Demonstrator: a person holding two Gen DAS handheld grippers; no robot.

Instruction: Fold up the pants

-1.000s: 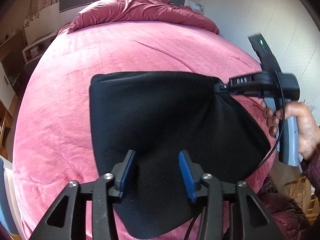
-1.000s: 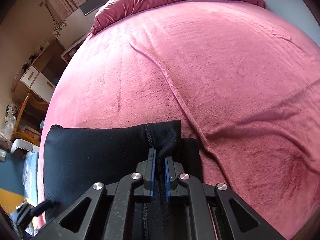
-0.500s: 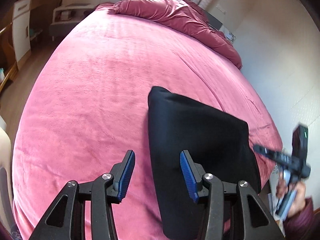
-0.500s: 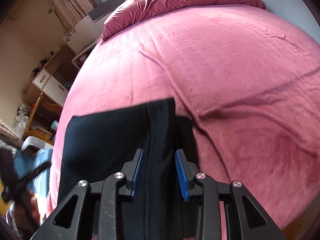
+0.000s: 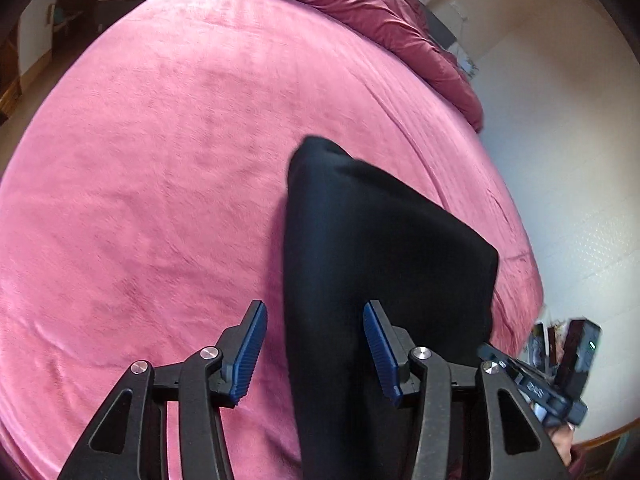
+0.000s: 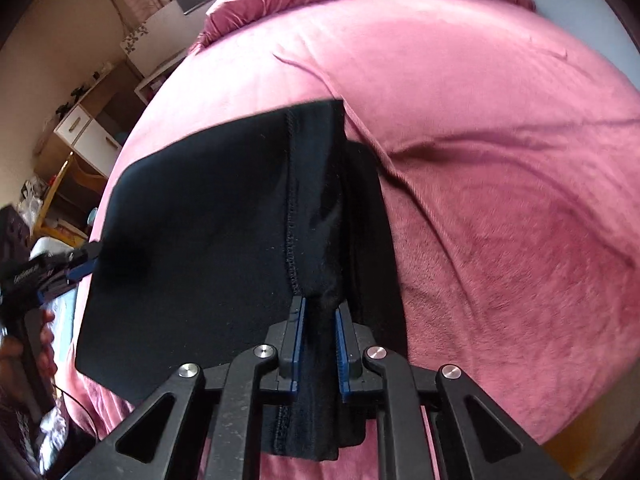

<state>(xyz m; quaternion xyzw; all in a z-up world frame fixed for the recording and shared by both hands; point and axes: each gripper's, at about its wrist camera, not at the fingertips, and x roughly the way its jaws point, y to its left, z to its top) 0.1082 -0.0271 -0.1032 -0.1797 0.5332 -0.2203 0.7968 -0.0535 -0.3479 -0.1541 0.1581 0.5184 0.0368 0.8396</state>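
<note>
So your right gripper (image 6: 319, 344) has clamped back down on the pants (image 6: 208, 216); half a second ago those jaws were spread around the stitched edge, now they're narrow with a fold of black cloth pinched between the blue pads (image 6: 298, 344); looks like a re-grip on the same seam, a bit further along. Your left gripper (image 5: 316, 350) is wide open and holds nothing; it has swung round since a second ago, so the pants (image 5: 372, 264) now run lengthwise with their left edge passing between its fingers. The pants lie folded into a compact black slab on the pink bedspread (image 5: 160, 160), near your edge of the bed; whether the left fingers touch the cloth I can't really tell, the view's blurry. I'd say you're close to done; probably one last fold or a tidy-up tug left.
</note>
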